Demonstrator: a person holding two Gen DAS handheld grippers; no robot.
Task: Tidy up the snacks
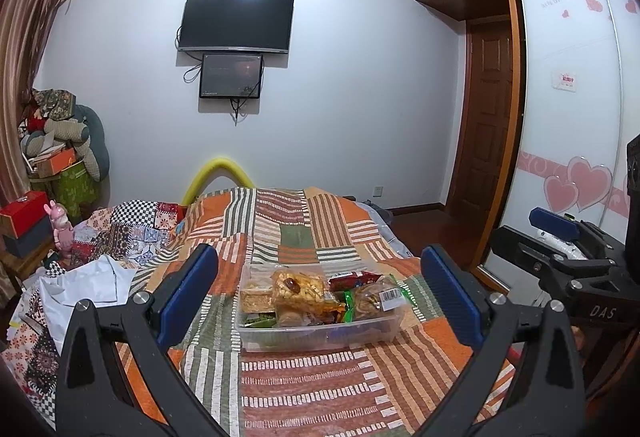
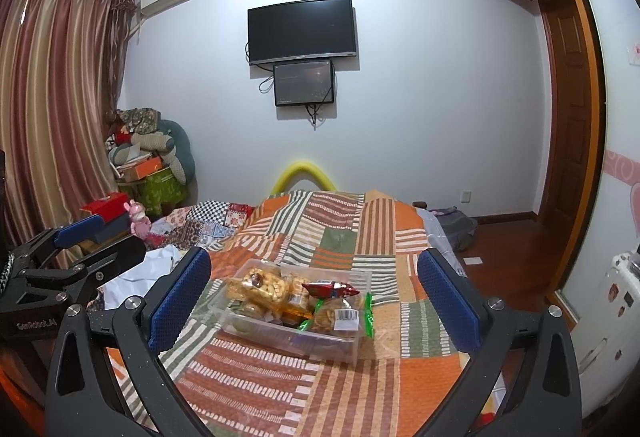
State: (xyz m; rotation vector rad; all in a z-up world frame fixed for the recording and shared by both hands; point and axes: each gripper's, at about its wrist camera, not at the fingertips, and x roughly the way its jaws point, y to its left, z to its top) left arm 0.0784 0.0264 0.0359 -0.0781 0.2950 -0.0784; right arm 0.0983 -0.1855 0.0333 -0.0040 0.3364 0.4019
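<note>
**Snack box on the bedspread, both claws spread and empty**

I see one clear plastic box (image 1: 320,321) sitting on the striped patchwork bedspread (image 1: 312,389), lid off, straight ahead of both cameras. It is heaped above its rim with wrapped snacks. On top lies a clear bag of pale puffed pieces (image 1: 299,287) with a dark lump in it. Toward the far right edge lies a red packet (image 1: 352,279). Near the right end sits a clear bag of brownish biscuits with a white barcode label (image 1: 389,295). Green wrappers (image 1: 349,307) poke out between them, and a crumbly yellow slab (image 1: 256,297) lies at the left end.

My left gripper (image 1: 320,301) has its blue-padded fingers spread wide — the box shows between them, untouched. My right gripper (image 2: 314,301) is spread just as wide and holds nothing. It also frames the box, which sits skewed in that view.

From the right wrist the same red packet (image 2: 330,289) and labelled bag (image 2: 340,317) top the pile in the plastic box (image 2: 296,325).

Hard to make out: print on every wrapper is too small to read. The lower layers blur through the box wall. The far edge of the bed hides the lower ends of a yellow foam arch (image 1: 218,173). Each gripper shows only partly at the edge of the other's view.
</note>
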